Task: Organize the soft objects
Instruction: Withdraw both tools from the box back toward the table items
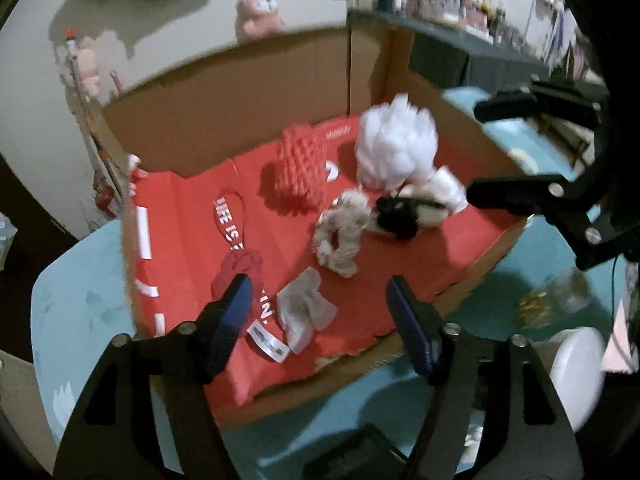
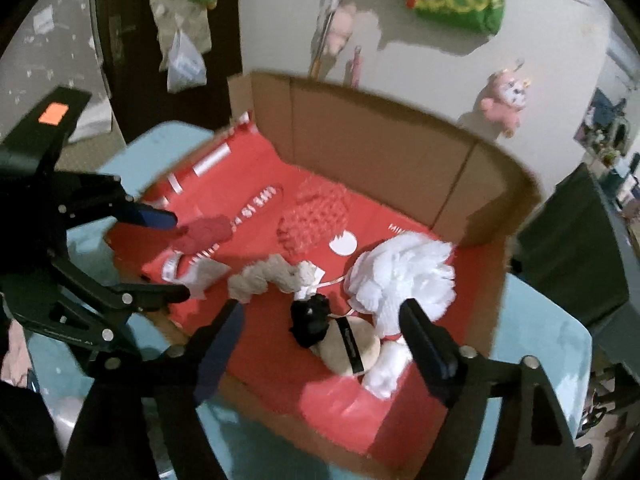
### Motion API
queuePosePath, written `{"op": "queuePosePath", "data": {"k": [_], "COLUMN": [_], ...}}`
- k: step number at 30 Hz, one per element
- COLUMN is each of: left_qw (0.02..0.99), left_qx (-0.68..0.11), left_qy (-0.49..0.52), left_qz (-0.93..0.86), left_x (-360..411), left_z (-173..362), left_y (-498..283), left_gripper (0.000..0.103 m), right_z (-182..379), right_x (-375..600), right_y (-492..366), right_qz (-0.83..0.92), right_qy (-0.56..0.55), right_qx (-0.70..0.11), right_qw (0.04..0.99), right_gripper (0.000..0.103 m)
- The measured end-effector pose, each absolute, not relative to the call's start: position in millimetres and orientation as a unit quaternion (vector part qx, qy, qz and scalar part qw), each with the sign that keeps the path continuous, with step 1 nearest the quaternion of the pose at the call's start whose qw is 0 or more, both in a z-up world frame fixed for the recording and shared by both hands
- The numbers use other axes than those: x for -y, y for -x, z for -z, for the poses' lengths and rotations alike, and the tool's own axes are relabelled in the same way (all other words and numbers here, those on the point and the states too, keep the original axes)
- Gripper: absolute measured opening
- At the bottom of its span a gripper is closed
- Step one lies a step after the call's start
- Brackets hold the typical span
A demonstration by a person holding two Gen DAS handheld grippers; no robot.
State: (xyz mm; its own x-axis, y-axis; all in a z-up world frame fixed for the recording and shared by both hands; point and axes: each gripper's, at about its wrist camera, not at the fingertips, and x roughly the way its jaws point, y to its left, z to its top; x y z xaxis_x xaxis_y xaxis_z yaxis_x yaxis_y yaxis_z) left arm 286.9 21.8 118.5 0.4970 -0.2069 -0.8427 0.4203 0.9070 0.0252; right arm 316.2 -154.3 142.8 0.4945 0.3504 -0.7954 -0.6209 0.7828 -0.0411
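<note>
Left wrist: light-blue table (image 1: 80,304), cream wall (image 1: 36,92).

white mesh pouf (image 1: 394,146) – fluffy, by the box's right wall | coral netted sponge (image 1: 300,168) – upright, mid-floor near back wall | beige scrunchie (image 1: 340,230) – curled, centre | black scrunchie (image 1: 394,216) – on a cream pad (image 2: 352,346), right edge | red scrunchie (image 1: 238,270) – crumpled, left front | grey cloth (image 1: 304,308) – flat, near front edge

Red lining (image 1: 400,264) with white lettering, white pouf (image 1: 394,144), black scrunchie (image 2: 310,324), beige scrunchie (image 1: 340,232).
</note>
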Motion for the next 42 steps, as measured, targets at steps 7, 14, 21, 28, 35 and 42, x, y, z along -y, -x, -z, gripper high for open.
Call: {"op": "queuePosePath", "data": {"k": [7, 14, 21, 28, 35, 42], "left_qw": [0.898, 0.934, 0.956, 0.969, 0.971, 0.968], "left_qx": [-0.395, -0.310, -0.250, -0.209, -0.210, -0.227], "left_qy": [-0.055, -0.036, 0.002, 0.008, 0.008, 0.018], "left_qz": [0.186, 0.173, 0.155, 0.128, 0.113, 0.103], "left_x": [-26, -14, -13, -6, 1, 6], "left_z": [-161, -184, -193, -184, -160, -128], "left_y": [-234, -164, -103, -54, -29, -18], "left_gripper": [0.079, 0.090, 0.092, 0.094, 0.094, 0.094], "right_z": [-186, -209, -211, -193, -159, -126], "right_x": [174, 193, 209, 219, 230, 230], "right_y": [-251, -180, -106, -50, -28, -16], "right_qz": [-0.267, -0.243, -0.204, -0.169, -0.143, -0.098], "right_qy": [0.138, 0.115, 0.100, 0.079, 0.037, 0.036], "right_qx": [-0.355, -0.302, -0.241, -0.206, -0.208, -0.197], "right_qw": [0.885, 0.915, 0.944, 0.961, 0.967, 0.975], "right_gripper": [0.100, 0.103, 0.103, 0.103, 0.103, 0.103]}}
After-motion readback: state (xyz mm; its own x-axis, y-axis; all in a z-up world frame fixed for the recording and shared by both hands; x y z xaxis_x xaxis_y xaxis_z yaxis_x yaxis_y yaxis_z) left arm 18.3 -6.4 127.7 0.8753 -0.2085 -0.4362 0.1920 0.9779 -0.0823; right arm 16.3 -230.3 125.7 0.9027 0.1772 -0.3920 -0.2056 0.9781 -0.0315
